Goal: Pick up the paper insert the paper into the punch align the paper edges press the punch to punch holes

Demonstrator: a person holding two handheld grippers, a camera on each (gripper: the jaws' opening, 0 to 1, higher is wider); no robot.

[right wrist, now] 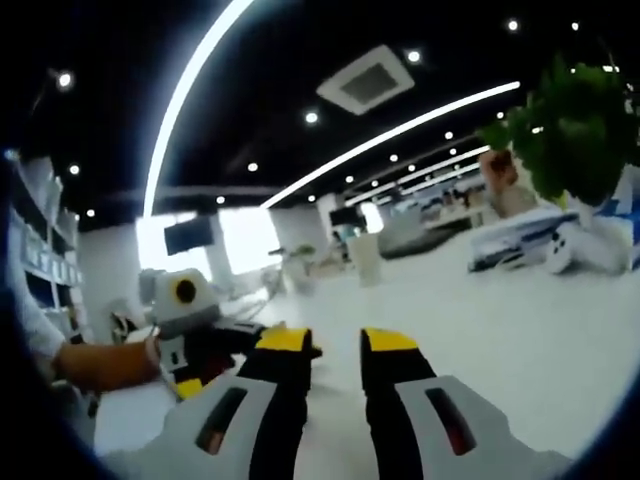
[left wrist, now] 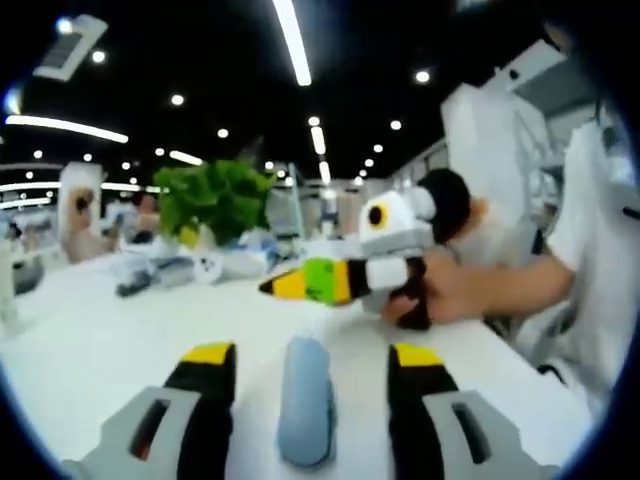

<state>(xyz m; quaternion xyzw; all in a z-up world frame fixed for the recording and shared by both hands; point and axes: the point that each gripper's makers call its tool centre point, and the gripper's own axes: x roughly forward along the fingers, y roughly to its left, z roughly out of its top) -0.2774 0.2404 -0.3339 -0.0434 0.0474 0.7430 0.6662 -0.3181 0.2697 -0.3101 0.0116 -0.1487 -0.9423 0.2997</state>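
My left gripper (left wrist: 311,353) stands open low over the white table (left wrist: 120,340), its yellow-tipped jaws wide apart. A blue-grey oblong object (left wrist: 305,405) lies between them, touching neither; blur hides whether it is the punch. My right gripper (left wrist: 300,283) comes in from the right in a person's hand (left wrist: 445,292), its yellow and green tip pointing left. In the right gripper view, that gripper (right wrist: 336,340) is open by a narrow gap with nothing in it, above the bare table (right wrist: 480,330). The left gripper (right wrist: 200,340) shows at the left, held by a hand (right wrist: 105,362).
A green potted plant (left wrist: 215,195) (right wrist: 575,125) stands at the table's far side, with white and blue clutter (left wrist: 190,268) (right wrist: 545,245) beside it. A person in a white shirt (left wrist: 600,260) sits at the right edge. More desks fill the room behind.
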